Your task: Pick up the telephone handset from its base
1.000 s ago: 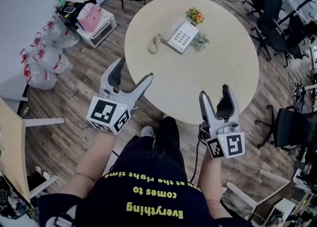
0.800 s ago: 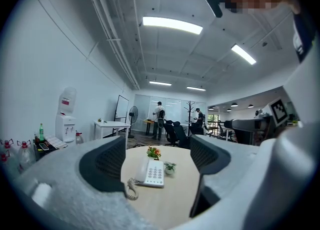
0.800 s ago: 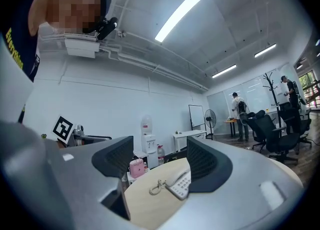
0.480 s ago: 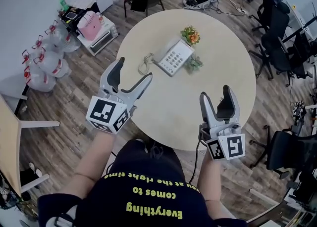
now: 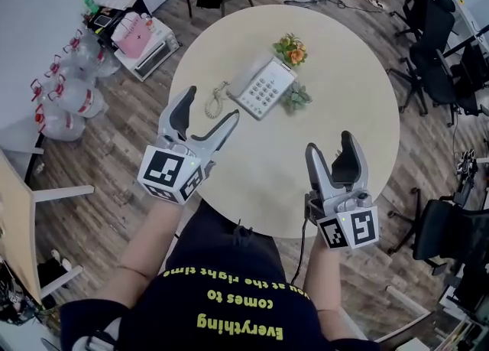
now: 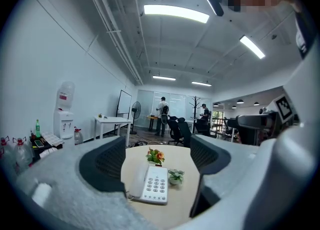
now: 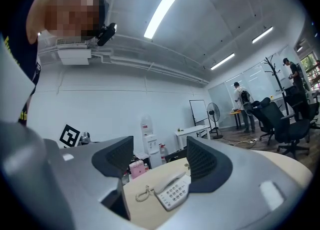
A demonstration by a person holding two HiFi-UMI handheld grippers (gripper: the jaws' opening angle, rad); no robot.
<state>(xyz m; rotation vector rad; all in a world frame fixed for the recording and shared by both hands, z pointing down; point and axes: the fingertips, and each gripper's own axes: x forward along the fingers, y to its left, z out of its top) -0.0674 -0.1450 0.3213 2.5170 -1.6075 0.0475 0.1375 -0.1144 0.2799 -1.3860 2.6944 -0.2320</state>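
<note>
Head view: a round pale-beige surface [image 5: 344, 74] seen from above. A white push-button telephone base [image 5: 267, 91] sits at 11 o'clock from the centre. The white telephone handset [image 5: 246, 76] lies in its cradle along the base's left edge (not lifted). A cream coiled cord [image 5: 214, 102] lies at 9 o'clock of the base, a small orange flower posy [image 5: 292, 50] at 1 o'clock and a little green plant [image 5: 296, 98] at 3 o'clock. The left gripper [image 5: 208, 105] hovers at the surface's 9 o'clock, its jaws released and empty. The right gripper [image 5: 330, 143] hovers at 5 o'clock, also released and empty.

Left gripper view: the parted jaws frame the telephone ahead, apart from them, with the handset [image 6: 136, 181] seated on the base.

Right gripper view: the jaws are parted with nothing between them. The handset [image 7: 170, 181] rests on the base well ahead, the cord at its 9 o'clock.
</note>
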